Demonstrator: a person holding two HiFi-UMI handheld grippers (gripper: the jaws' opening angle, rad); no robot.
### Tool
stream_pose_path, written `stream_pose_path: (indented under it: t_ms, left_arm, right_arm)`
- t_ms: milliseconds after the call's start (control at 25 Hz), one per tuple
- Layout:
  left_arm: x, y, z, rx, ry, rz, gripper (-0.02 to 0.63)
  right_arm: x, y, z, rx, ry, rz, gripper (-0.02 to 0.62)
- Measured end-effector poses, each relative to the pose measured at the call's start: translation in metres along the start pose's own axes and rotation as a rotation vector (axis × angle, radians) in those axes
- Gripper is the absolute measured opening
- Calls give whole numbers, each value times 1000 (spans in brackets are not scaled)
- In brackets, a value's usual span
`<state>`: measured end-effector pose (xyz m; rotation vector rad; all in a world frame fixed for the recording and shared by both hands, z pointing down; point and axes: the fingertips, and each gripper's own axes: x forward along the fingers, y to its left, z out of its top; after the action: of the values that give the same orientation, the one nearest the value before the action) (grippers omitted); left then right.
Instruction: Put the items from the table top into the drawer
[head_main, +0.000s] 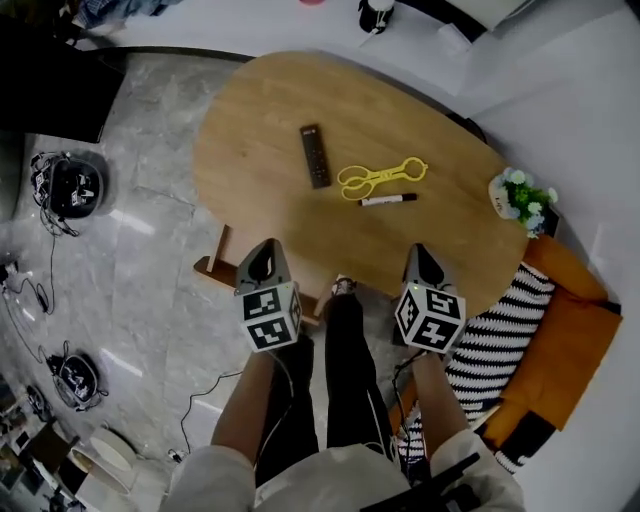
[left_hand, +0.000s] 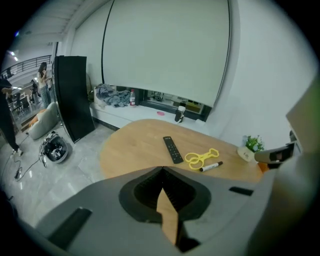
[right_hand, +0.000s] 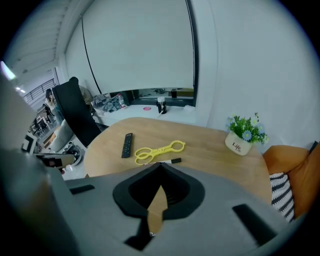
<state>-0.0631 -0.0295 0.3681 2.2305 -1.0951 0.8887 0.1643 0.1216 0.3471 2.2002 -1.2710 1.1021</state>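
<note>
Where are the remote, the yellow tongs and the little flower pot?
remote (head_main: 315, 155), head view, middle of its body
yellow tongs (head_main: 380, 178), head view, middle of its arms
flower pot (right_hand: 238, 146), right gripper view, white pot's front

All three views share the table (head_main: 260, 110)

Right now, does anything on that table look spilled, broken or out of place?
Nothing stands out. The remote control, yellow tongs and black marker lie flat near the middle of the wooden table, and the small potted plant stands upright near its edge. No spill or damage shows.
</note>
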Motion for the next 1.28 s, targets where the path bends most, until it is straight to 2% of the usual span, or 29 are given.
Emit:
stream_pose_path:
  t_ms: [240, 520, 840, 880, 920, 960, 1120, 1280]
  left_arm:
    - [22, -5, -13, -35, 12, -24, 6]
    - [41, -17, -2, 5, 19, -52, 8]
    - [90, -33, 15, 20, 49, -70, 11]
    - [97, -35, 16, 15, 57, -74, 31]
    - [104, -38, 17, 9, 68, -81, 103]
    - [111, -40, 17, 1, 81, -86, 132]
    - [138, -47, 18, 0, 115, -86, 135]
    - [165, -57, 17, -4, 147, -101, 190]
  right_arm:
    - [21, -6, -19, 13, 34, 2, -8]
    - [33, -11, -10, 31, 47, 0, -8]
    - [56, -32, -2, 45, 63, -18, -8]
    - [59, -35, -1, 46, 67, -20, -8]
    - [62, -38, -1, 47, 71, -22, -7]
    - [65, -41, 0, 47, 75, -24, -8]
    - [78, -50, 2, 48, 89, -25, -6]
    - [93, -59, 2, 52, 104, -21, -7]
